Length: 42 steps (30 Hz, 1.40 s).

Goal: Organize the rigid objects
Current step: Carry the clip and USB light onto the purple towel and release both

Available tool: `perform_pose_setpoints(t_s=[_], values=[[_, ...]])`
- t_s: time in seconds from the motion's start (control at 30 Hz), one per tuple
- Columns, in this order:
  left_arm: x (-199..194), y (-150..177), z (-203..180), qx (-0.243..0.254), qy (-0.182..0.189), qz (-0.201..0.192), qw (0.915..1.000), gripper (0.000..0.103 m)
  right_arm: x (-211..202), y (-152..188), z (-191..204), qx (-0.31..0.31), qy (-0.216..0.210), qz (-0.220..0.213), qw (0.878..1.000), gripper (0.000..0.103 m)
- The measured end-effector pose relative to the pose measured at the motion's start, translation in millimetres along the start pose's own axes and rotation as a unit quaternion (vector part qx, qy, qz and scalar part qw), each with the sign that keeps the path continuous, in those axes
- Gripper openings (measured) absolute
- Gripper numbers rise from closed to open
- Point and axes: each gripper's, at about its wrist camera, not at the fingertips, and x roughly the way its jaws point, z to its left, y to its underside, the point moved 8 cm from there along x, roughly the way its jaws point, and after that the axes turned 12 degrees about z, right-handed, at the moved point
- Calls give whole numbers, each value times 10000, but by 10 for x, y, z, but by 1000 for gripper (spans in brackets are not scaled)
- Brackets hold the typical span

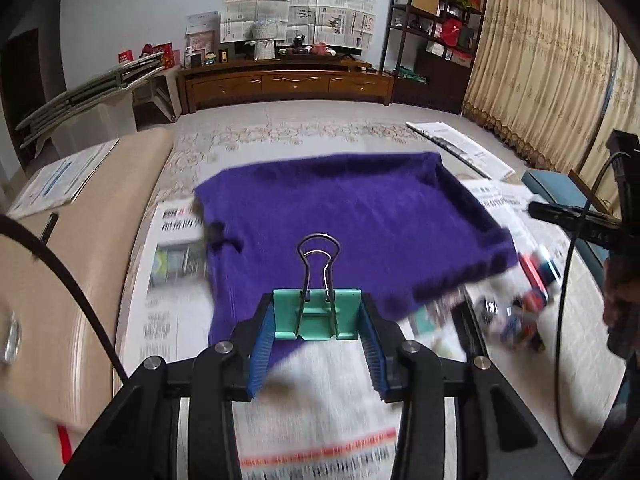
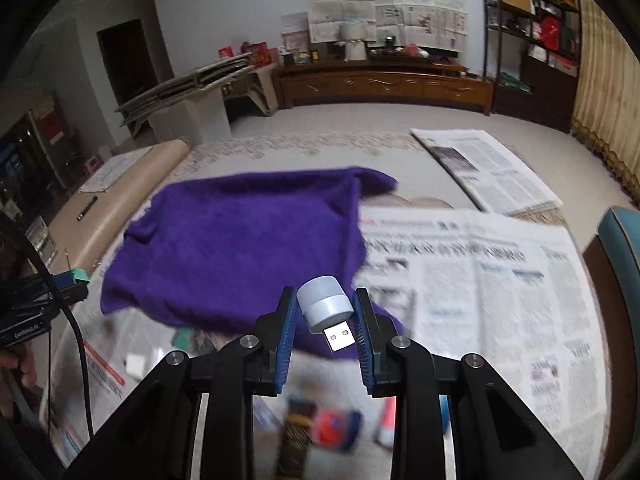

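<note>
1. Purple cloth (image 1: 352, 224) spread ahead of and below both tongs, over newspapers (image 2: 480, 280); judged the likely sorting surface.
2. Left gripper (image 1: 316, 316) closed on a green binder clip (image 1: 316, 312), pads against its two sides, wire handles standing forward. Advised: keep level, lower onto cloth before release.
3. Right gripper (image 2: 326, 312) clamped on a small USB night light (image 2: 326, 306), held by its round grey body, plug pointing back toward the camera. Grip judged narrow; slow carry advised, with placement well apart from the clip.
4. Remaining items (image 1: 516, 312) lying right of the left tongs, under the right ones: blurred, not identifiable. Count unknown.
5. Newsprint illegible from motion blur.
</note>
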Motion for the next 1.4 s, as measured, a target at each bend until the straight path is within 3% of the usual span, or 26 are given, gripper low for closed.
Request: perform_pose_setpoints(t_s=[0.2, 0.4, 0.7, 1.03, 1.1, 1.17, 1.2, 1.23, 1.3, 1.4], values=[[326, -508, -8, 49, 121, 49, 9999, 39, 457, -525, 322, -145, -175, 115, 9997, 28], [817, -802, 10, -31, 285, 300, 9991, 39, 1044, -797, 386, -149, -159, 472, 9986, 28], [1337, -833, 10, 44, 76, 788, 9969, 39, 1544, -828, 387, -315, 120, 916, 9952, 28], [1399, -804, -13, 268, -147, 966, 9949, 40, 1633, -779, 450, -800, 401, 1067, 9903, 29], [1402, -801, -33, 341, -208, 982, 9944, 40, 1630, -772, 449, -918, 433, 1085, 9889, 35], [1410, -793, -22, 386, -318, 979, 9939, 55, 1629, -774, 405, -958, 515, 1115, 9878, 47], [1416, -785, 0, 379, -404, 984, 9936, 75, 1626, -771, 380, -974, 540, 1109, 9876, 54], [1426, -771, 15, 362, -398, 1019, 9933, 80, 1623, -766, 353, -977, 516, 1112, 9876, 60], [1379, -774, 16, 265, -144, 918, 9953, 80, 1621, -760, 308, -883, 369, 1154, 9887, 61], [1307, -792, 8, 230, -137, 821, 9963, 83, 1525, -748, 290, -672, 16, 1122, 9914, 63]])
